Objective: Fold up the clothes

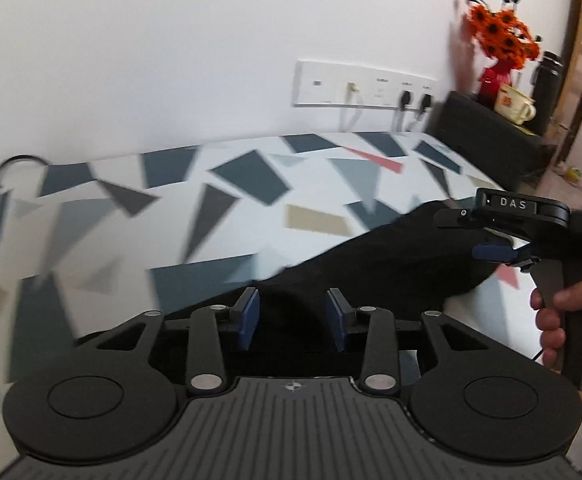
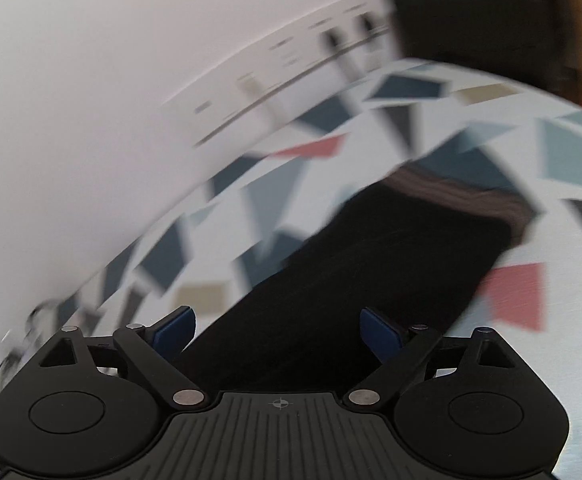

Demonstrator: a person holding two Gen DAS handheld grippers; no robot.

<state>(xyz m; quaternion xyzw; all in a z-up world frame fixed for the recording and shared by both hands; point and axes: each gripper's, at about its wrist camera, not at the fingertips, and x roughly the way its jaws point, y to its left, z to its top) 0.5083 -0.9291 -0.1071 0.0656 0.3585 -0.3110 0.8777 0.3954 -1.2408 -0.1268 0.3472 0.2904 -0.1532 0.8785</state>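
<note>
Black garment (image 2: 371,264) on the patterned cloth (image 1: 251,200): soft, limp, light; I would pinch its ribbed hem; left gripper (image 1: 293,320) part-open, right gripper (image 2: 279,334) wide, both empty.

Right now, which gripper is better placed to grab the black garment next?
Probably left: the left gripper has its open jaws right at the black garment, with cloth between them. The right gripper looks wider open.

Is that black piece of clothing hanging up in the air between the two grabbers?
No, the black garment lies flat on the patterned tablecloth, and neither open gripper pinches it.
</note>
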